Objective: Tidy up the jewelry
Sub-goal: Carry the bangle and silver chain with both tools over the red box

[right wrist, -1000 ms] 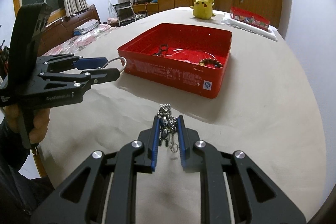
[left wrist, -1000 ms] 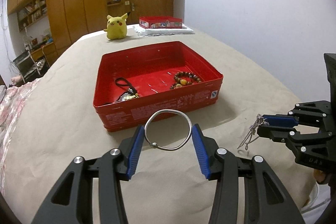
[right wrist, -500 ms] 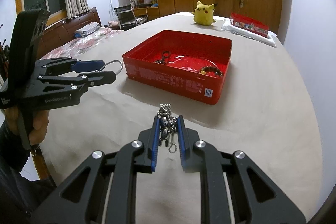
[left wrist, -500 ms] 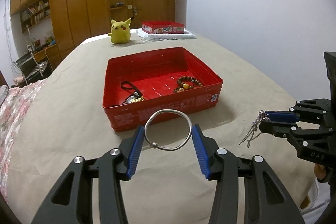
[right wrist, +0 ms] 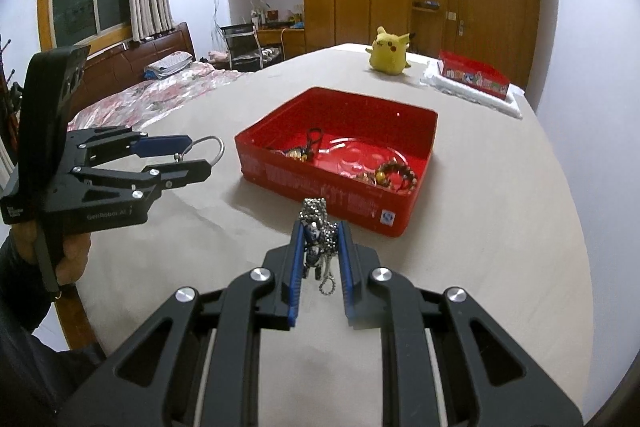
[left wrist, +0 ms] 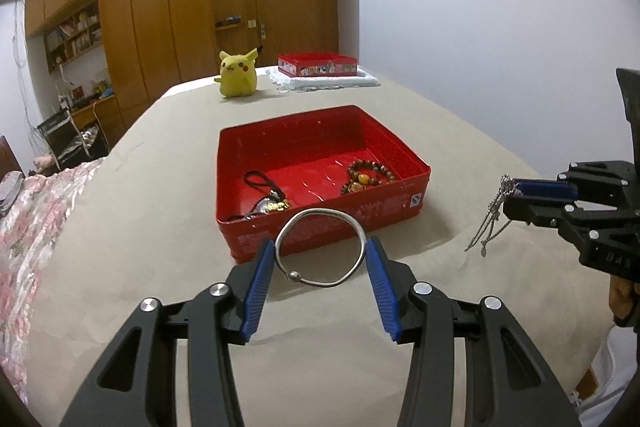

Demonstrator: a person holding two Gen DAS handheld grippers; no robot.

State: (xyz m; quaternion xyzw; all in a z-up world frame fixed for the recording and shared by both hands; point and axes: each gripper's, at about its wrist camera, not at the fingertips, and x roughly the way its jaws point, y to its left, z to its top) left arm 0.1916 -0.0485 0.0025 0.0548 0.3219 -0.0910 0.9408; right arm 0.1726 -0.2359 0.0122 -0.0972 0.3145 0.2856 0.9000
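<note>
A red tin box (left wrist: pixel 320 223) (right wrist: pixel 280 171) stands open on the beige bed. Inside lie a brown bead bracelet (left wrist: pixel 370 175) (right wrist: pixel 398 173) and a black-corded charm (left wrist: pixel 268 197) (right wrist: pixel 304 151). My left gripper (left wrist: pixel 320 247) (right wrist: pixel 200 159) is shut on a silver bangle (left wrist: pixel 320 217) (right wrist: pixel 214 151), held in the air short of the box's near wall. My right gripper (right wrist: pixel 319 227) (left wrist: pixel 508 193) is shut on a silver ball chain (right wrist: pixel 318 223) (left wrist: pixel 490 223) that dangles from its fingertips, to the right of the box.
A yellow Pikachu plush (left wrist: pixel 237 73) (right wrist: pixel 389 51) sits at the far end of the bed. A second red tin (left wrist: pixel 318 63) (right wrist: pixel 474 75) rests on a white folded cloth (left wrist: pixel 324 81). A floral quilt (left wrist: pixel 24 219) lies left. White wall is at the right.
Both grippers have risen and drawn back a little from the box, still holding the bangle and the chain. The box looks smaller and farther.
</note>
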